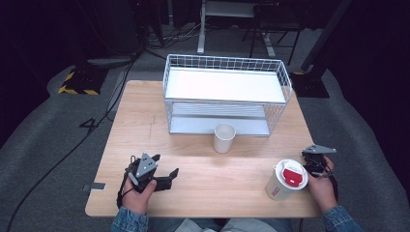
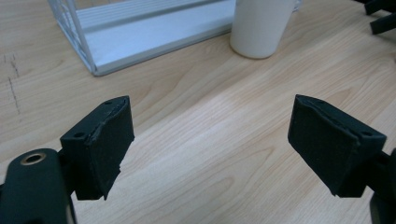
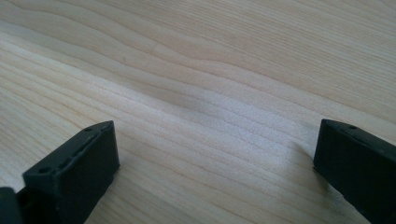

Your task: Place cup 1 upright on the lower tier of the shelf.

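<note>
Two cups on the table, both grippers empty.

In the high view, two cups were counted: an open white cup [image 1: 224,137] upright before the wire basket [image 1: 227,65], and a lidded cup [image 1: 286,180] just beside the right gripper [image 1: 314,159]; the left gripper [image 1: 162,176] was seen nearer the white cup. In the left gripper view, the jaws were held apart on nothing, the white cup [image 2: 261,25] ahead and slightly right. In the right gripper view, parted jaws were shown over bare table [image 3: 210,70].
</note>
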